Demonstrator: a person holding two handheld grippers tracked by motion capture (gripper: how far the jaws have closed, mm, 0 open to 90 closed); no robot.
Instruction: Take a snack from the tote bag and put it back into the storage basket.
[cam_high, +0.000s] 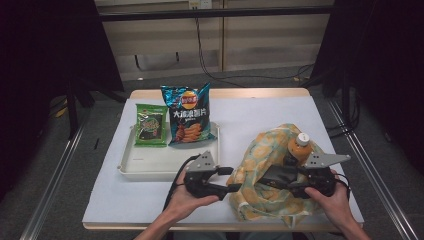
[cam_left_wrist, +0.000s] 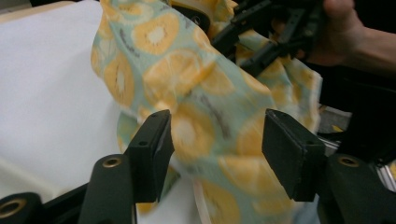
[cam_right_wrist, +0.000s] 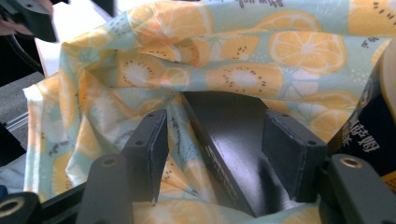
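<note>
The cloth bag (cam_high: 270, 175) printed with orange slices sits at the near right of the table (cam_high: 280, 112), and it looks as if things are being packed into it from the tray (cam_high: 150, 167). A bottle (cam_high: 299, 146) with a pale cap stands up out of its far side, and a dark box (cam_right_wrist: 233, 140) lies inside. The left gripper (cam_high: 236, 188) points at the bag's left side with its jaws partly open; in the left gripper view the fabric hangs between them, blurred, and I cannot see the pads pressing on it. The right gripper (cam_high: 280, 176) reaches into the mouth, jaws also partly open, with the dark box and a fold of cloth between them; I cannot tell whether the pads bear on the box. The likeliest mishap, to my eye, is the soft cloth sagging or folding over the opening if neither gripper really has it, and the bottle tipping if the wall it leans against gets tugged sideways. The bag also lies close to the near edge of the table, so a pull toward the person could drag part of it over. There is open room on the white surface behind the bag, while to the left the tray, with a chip bag (cam_high: 189, 114) and a green packet (cam_high: 151, 125), stands just beside the left gripper.
</note>
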